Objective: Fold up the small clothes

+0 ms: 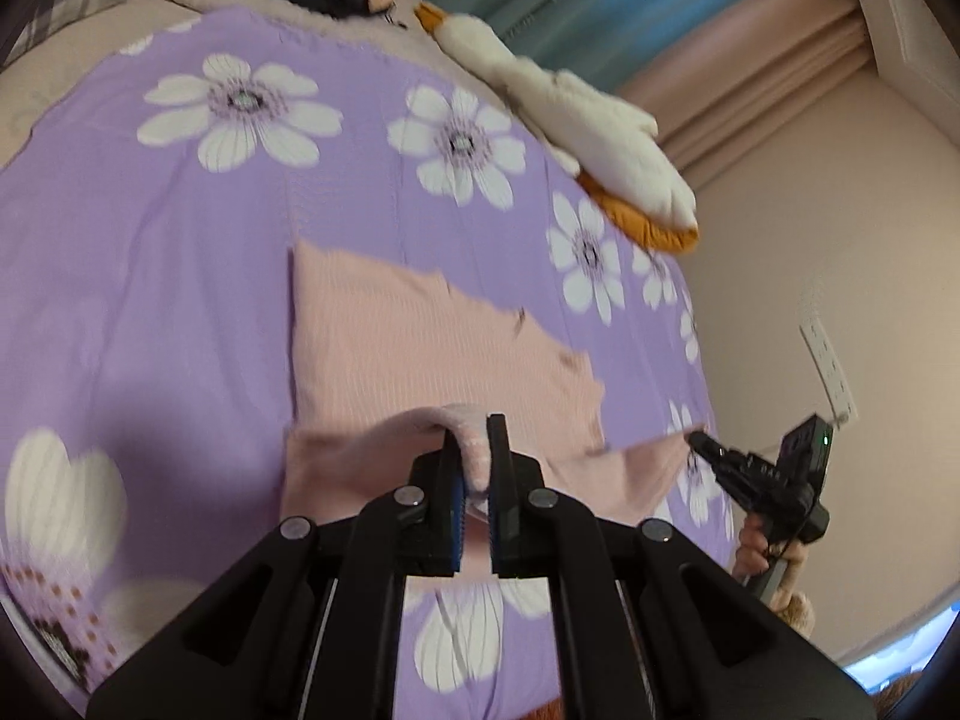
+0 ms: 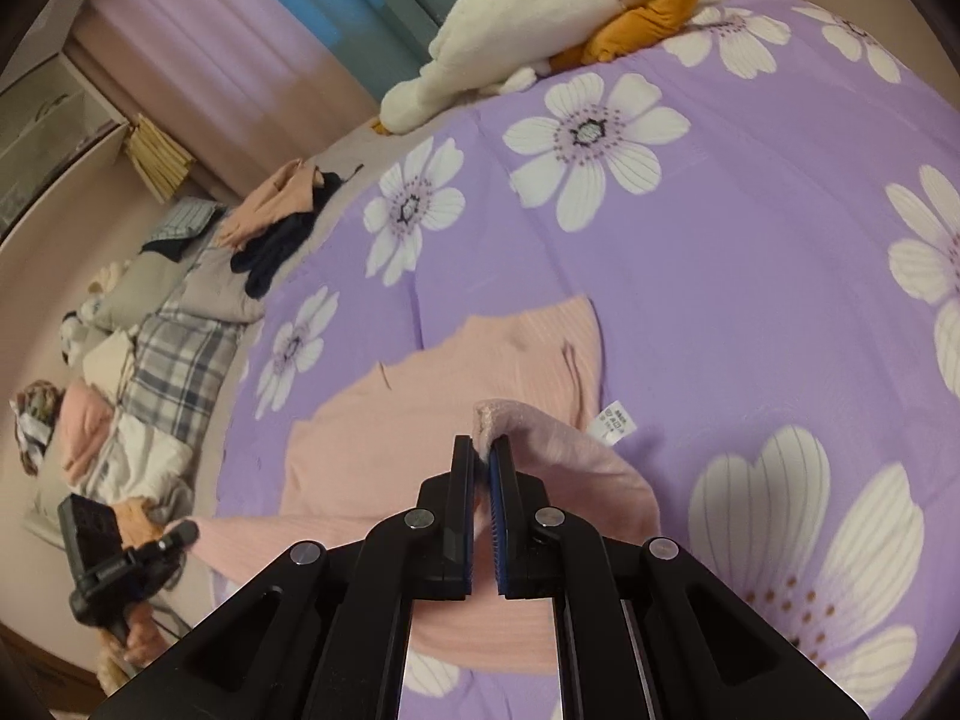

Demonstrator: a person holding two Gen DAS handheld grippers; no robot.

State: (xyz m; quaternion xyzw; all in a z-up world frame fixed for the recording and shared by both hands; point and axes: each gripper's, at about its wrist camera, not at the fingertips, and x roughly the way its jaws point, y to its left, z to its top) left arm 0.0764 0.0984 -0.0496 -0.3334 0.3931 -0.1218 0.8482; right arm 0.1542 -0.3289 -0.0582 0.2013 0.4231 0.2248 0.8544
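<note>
Pink ribbed garment (image 1: 420, 354), spread on the purple flowered bedsheet (image 1: 180, 252), lower edge lifted at two spots. Left gripper (image 1: 474, 456): jaws narrow, clamped on a bunched fold of the pink hem, cloth curling up over the fingertips. Right gripper (image 2: 485, 456): jaws likewise pinched shut on a thicker rolled edge of the same garment, fabric draping away to the right. White care label (image 2: 618, 423) lying just beside the garment's right edge, on the sheet.

From the left wrist view, right gripper (image 1: 699, 441) seen at the garment's right corner, tip touching the raised pink edge, a hand (image 1: 756, 546) wrapped round its handle. From the right wrist view, left gripper (image 2: 180, 531) at the garment's left corner, meeting the pink edge there.

Beyond the garment, at the far edge of the sheet: white and orange plush toy (image 2: 540, 18). Left of the sheet from the right wrist view: heap of peach and dark navy clothes (image 2: 282, 222), then a plaid blanket (image 2: 180, 372) and more piled laundry. Curtains (image 2: 240, 30) behind, well apart from the garment.
</note>
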